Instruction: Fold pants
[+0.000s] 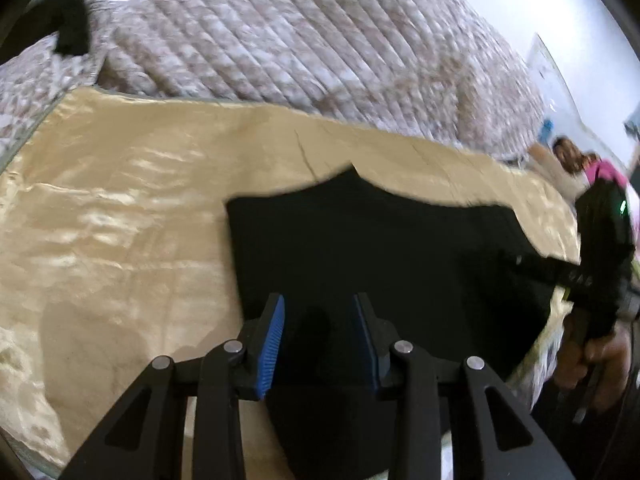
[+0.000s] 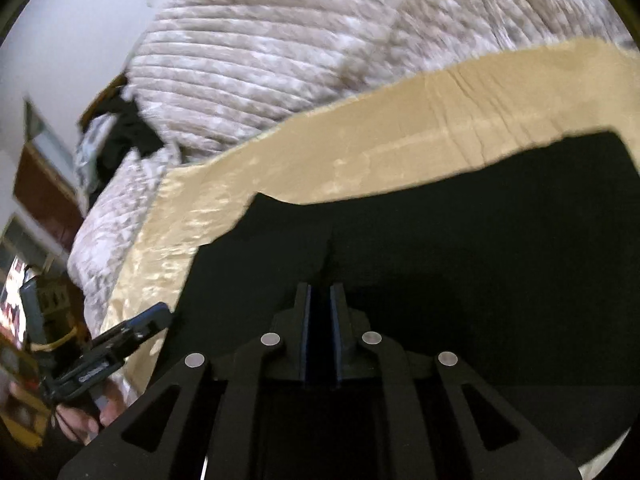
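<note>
A: Black pants [image 1: 380,248] flat on the tan satin sheet [image 1: 120,208], toward its near edge. Far edge of the garment wavy, one small peak sticking up. Folded or single layer: cannot tell, too dark.

B: Same from the right wrist. Pants [image 2: 460,248] filling the lower half, a seam or crease running up from just ahead of the fingers. Sheet [image 2: 360,148] showing beyond, then the quilted grey-white comforter [image 2: 280,52] heaped along the sheet's far edge.

A: Left gripper [image 1: 319,336] low over the pants' left portion, blue pads [image 1: 274,344] spread apart, dark cloth visible in the gap. Nothing pinched.

B: Right gripper [image 2: 320,332] over the middle of the pants, fingers drawn nearly together, a narrow dark slot between. Gripping fabric or just closed above it: cannot tell.

A: Right gripper also visible at the sheet's right edge [image 1: 532,264], tips on the pants.

B: Left gripper seen at the pants' left edge [image 2: 148,320]. Everything motion-blurred.
</note>
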Available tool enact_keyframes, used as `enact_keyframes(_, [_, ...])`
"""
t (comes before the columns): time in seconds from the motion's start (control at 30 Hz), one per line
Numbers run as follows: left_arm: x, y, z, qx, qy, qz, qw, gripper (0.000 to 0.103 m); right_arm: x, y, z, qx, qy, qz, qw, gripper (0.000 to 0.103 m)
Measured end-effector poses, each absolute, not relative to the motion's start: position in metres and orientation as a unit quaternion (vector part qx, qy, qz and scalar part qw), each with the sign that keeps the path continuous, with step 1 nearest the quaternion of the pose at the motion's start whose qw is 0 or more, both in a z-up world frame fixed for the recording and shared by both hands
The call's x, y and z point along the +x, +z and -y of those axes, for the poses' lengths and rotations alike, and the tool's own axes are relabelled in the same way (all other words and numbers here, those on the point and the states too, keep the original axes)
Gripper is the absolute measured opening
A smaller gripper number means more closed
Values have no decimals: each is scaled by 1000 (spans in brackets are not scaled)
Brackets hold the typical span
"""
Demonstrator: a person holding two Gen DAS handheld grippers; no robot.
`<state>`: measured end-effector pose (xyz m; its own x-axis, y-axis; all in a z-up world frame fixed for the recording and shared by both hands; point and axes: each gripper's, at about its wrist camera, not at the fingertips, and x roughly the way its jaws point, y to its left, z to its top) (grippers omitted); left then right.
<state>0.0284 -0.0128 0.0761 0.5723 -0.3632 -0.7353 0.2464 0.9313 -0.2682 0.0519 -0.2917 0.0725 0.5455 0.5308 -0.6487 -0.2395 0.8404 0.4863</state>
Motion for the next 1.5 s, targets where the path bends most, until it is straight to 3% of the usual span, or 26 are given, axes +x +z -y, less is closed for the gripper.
enact_keyframes(0.17, [12,69,32,8,-163,-417,894,37,25,57,261,69,276,-454,844,13])
enact_keyframes(0.4, [3,70,27,-6,-157,-420,894,37,4,61,248,-19,253,-428,867,14])
enact_keyframes(0.47, [-4,67,29,7,-154,-412,898,37,-4,58,248,-35,243,-424,872,19])
enact_keyframes(0.87, [15,72,34,-8,-115,-427,897,37,-9,78,250,-3,236,-381,894,20])
enact_keyframes(1.03, [23,68,40,3,-105,-430,897,41,3,59,233,-28,227,-414,881,20])
enact_keyframes(1.5, [32,69,38,-2,-95,-431,898,45,13,60,230,-12,212,-408,888,20])
